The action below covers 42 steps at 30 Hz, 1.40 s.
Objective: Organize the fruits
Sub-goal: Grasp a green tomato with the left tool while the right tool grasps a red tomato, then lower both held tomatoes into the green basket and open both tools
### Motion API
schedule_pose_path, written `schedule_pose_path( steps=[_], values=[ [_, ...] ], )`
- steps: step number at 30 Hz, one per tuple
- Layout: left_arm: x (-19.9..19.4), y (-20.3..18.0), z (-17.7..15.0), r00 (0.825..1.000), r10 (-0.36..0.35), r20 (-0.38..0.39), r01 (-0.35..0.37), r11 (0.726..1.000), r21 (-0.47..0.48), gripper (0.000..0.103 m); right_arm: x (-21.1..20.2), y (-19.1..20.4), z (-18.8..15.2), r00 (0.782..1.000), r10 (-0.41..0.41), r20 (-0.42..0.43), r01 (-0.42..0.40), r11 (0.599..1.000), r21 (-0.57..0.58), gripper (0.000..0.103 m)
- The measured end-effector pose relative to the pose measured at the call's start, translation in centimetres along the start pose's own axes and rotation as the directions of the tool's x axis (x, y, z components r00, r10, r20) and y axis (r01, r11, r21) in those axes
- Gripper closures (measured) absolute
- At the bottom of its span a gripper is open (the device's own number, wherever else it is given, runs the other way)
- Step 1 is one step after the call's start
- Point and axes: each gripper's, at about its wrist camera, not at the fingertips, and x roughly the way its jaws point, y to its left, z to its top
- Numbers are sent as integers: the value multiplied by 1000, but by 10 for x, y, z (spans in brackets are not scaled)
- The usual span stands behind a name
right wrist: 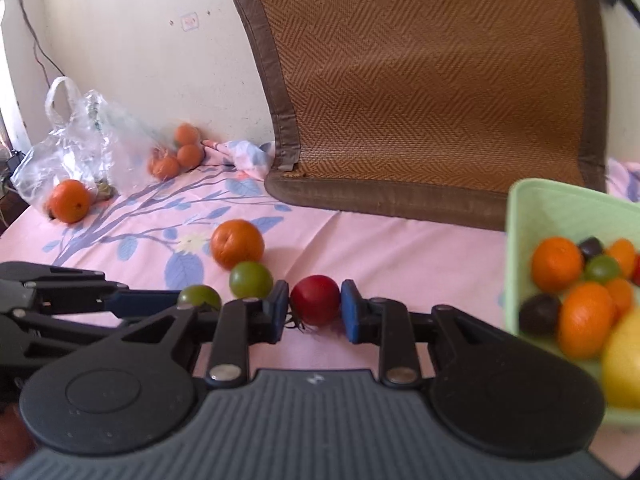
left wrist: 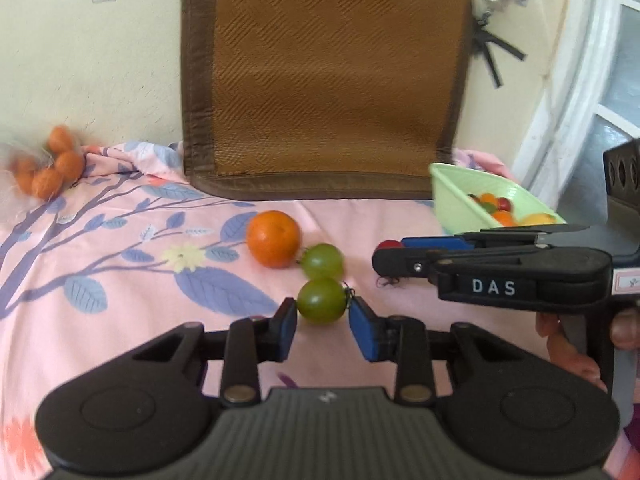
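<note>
My left gripper (left wrist: pixel 322 314) is shut on a green tomato (left wrist: pixel 322 300) that rests on the pink floral cloth (left wrist: pixel 120 320), with both blue pads against its sides. Just behind it lie a second green tomato (left wrist: pixel 322 261) and an orange (left wrist: pixel 273 238). In the right wrist view my right gripper (right wrist: pixel 315 304) is shut on a red tomato (right wrist: pixel 315 298), also low on the cloth. The left gripper's fingers (right wrist: pixel 132 300) reach in from the left there, holding the green tomato (right wrist: pixel 199 295). A light green bowl (right wrist: pixel 520 216) with several fruits stands at the right.
A brown woven mat (right wrist: pixel 432 80) leans against the wall behind. At the back left lie a clear plastic bag (right wrist: pixel 88 132), small oranges (right wrist: pixel 180 152) and a larger orange (right wrist: pixel 69 200). A hand (left wrist: pixel 568 344) holds the right gripper's handle.
</note>
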Motion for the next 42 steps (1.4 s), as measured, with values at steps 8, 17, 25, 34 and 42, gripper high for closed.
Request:
schedule_pose_path(
  steps=[8, 17, 25, 34, 42],
  values=[
    [-36, -57, -38, 995, -97, -11, 97, 990, 100, 73, -73, -1, -53, 999, -22, 42, 22, 1000, -16, 72],
    [-38, -114, -18, 984, -180, 0, 178, 971, 159, 73, -128, -21, -72, 975, -136, 177, 133, 991, 29, 73],
    [8, -144, 50, 977, -211, 26, 206, 968, 141, 73, -132, -81, -30, 913, -266, 310, 235, 962, 137, 73],
    [90, -152, 77, 985, -171, -36, 174, 979, 109, 73, -90, -151, -18, 913, -337, 230, 269, 921, 281, 73],
    [100, -155, 78, 986, -160, -36, 163, 981, 105, 66, -96, -156, -28, 906, -334, 260, 252, 919, 302, 65]
  ],
)
